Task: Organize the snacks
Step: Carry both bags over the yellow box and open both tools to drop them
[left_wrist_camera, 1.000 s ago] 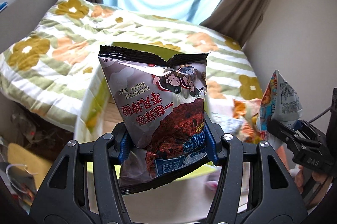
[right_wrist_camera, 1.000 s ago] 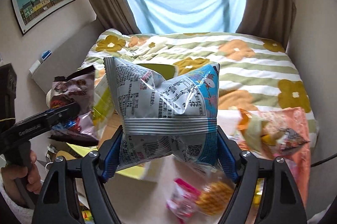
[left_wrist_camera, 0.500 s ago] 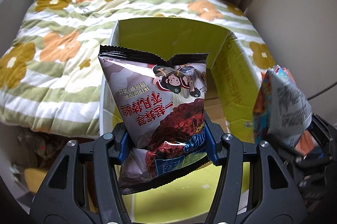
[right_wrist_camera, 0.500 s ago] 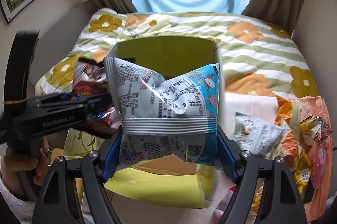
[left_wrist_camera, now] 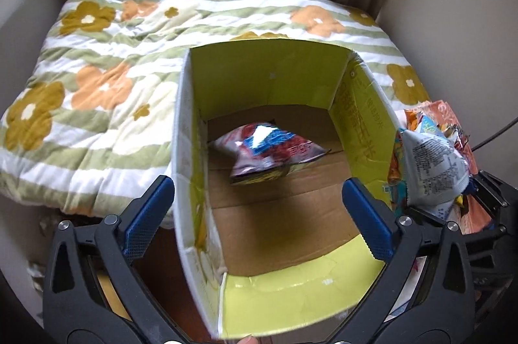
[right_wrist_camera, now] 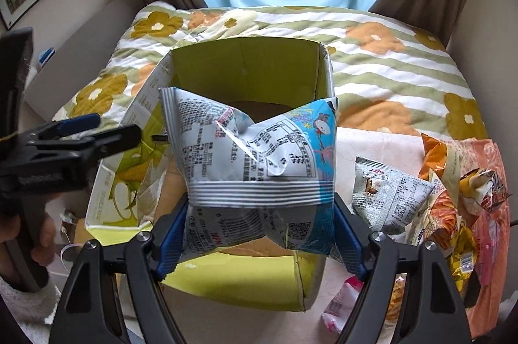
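An open cardboard box [left_wrist_camera: 268,75] with yellow-green inner walls stands in front of me. The dark snack bag [left_wrist_camera: 268,149] with blue print is down inside it, blurred, over the brown floor. My left gripper [left_wrist_camera: 259,214] hangs above the box, its jaws opening wide with nothing between them. From the right wrist view the left gripper [right_wrist_camera: 106,127] sits at the box's [right_wrist_camera: 246,52] left wall. My right gripper [right_wrist_camera: 259,234] is shut on a white and blue snack bag [right_wrist_camera: 255,156], held upright over the box's near edge. That bag [left_wrist_camera: 433,172] also shows at the right of the left wrist view.
Several loose snack packets [right_wrist_camera: 388,195] lie in a pile [right_wrist_camera: 453,208] right of the box, and a pink packet [right_wrist_camera: 340,305] lies near its front corner. A flowered quilt [left_wrist_camera: 97,85] spreads behind and left. A person's hand [right_wrist_camera: 42,234] grips the left handle.
The left jaws have sprung apart and let go of the dark bag, which has dropped into the box. Both grippers came forward and down over the box; the right keeps its bag.
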Available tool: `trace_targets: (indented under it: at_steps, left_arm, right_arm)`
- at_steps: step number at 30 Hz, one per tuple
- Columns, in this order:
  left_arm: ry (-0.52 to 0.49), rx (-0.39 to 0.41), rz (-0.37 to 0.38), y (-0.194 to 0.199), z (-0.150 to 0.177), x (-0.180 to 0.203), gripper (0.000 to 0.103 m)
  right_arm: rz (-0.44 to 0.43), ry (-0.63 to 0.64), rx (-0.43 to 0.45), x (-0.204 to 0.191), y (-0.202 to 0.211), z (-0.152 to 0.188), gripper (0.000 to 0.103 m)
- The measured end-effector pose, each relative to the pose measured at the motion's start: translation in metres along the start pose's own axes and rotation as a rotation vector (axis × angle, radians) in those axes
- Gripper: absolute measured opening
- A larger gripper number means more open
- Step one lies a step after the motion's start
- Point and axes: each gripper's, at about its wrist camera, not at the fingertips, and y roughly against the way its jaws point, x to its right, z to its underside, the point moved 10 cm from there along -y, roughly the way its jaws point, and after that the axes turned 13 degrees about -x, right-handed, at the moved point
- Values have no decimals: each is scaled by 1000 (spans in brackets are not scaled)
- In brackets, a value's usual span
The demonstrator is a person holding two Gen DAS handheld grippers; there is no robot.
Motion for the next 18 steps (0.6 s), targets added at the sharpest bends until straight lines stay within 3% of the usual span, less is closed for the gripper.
trace_targets:
  at_steps: [9,11,14,18]
  left_arm:
    - [74,26,-18,21,23,-8,103]
    - [84,33,-17,24,27,-8,103]
    - [92,52,-26,34,34,-7,103]
    - [115,63,-40,45,45,-9,103]
  right_arm:
    - [56,161,-28,-29,-11,-1,79]
    - [67,171,-20,-29,-14,0,84]
    - [38,163,20,-29,-13,-1,102]
    - [45,167,85,-28,-2,1,102]
